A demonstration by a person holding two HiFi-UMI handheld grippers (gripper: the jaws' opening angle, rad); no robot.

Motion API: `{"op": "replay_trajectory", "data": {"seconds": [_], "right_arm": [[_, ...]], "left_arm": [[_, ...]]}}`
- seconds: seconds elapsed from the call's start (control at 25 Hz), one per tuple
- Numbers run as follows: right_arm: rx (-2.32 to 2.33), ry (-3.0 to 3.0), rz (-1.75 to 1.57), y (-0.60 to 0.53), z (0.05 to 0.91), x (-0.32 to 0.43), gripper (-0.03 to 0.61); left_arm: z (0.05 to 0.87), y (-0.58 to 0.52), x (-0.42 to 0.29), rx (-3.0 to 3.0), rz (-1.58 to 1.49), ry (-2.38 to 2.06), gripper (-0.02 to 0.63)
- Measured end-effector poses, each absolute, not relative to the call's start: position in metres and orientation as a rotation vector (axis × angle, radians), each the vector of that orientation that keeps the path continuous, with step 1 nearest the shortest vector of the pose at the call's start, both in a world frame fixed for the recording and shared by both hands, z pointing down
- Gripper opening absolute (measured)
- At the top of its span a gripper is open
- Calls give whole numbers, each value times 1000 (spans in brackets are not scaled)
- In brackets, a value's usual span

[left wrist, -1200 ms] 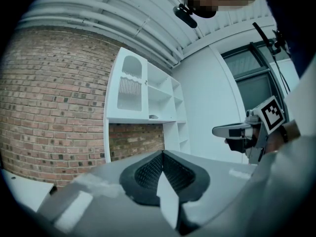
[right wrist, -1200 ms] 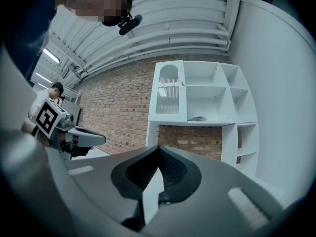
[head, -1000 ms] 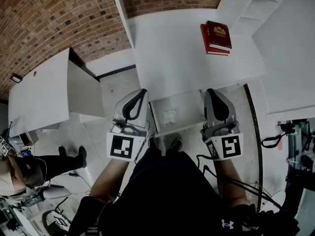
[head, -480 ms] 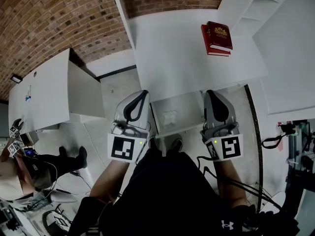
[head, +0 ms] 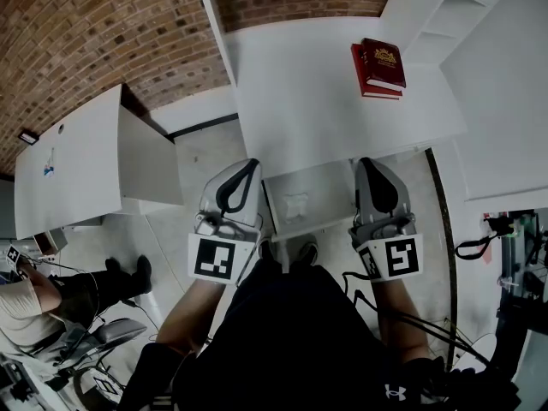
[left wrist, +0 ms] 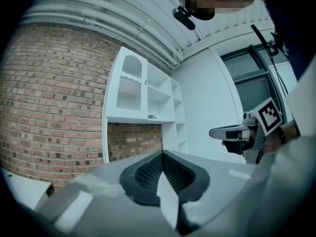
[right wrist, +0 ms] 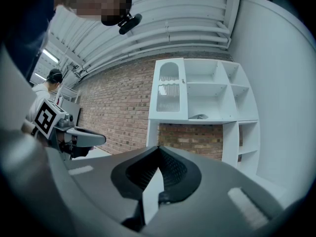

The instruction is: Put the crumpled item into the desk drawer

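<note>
- The white desk (head: 325,101) filled the upper middle of the head view, and its drawer (head: 324,182) stood pulled out from the desk's near edge.
- The crumpled item (head: 295,204), a pale wad, lay on the drawer floor just in front of the desk's near edge. It sat left of the drawer's middle and touched neither claw.
- The left gripper (head: 249,161) was held level in front of the desk, its tip just short of the near edge by the desk's left corner. Its own view showed the jaws pressed together with nothing between them.
- The right gripper (head: 365,160) was held level too, its tip at the desk's near edge, further toward the desk's right end. Its jaws were likewise closed tip to tip and empty.
- Both claws pointed toward the desk, with the open drawer between them.
- Two red books (head: 379,65) lay stacked on the desk's far right part, well apart from the drawer.
- A white shelf unit (right wrist: 202,90) rose at the far side of the desk against a brick wall (head: 86,41).
- A second white table (head: 68,165) stood left of the desk, with bare floor between them.
- Another person (head: 38,294) sat well left of the desk, nearer the camera than the second table.
</note>
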State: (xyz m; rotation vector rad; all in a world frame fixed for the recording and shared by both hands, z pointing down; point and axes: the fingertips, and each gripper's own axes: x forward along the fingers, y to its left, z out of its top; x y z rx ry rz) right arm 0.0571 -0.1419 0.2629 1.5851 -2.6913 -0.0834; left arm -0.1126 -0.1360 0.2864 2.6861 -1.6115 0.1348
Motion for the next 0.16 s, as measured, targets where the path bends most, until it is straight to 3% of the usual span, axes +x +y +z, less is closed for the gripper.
{"op": "replay_trajectory", "data": {"seconds": [0.16], "right_arm": [[1582, -2690, -80, -143, 265, 56, 0]], "left_arm": [[287, -137, -115, 2686, 136, -1614, 3]]}}
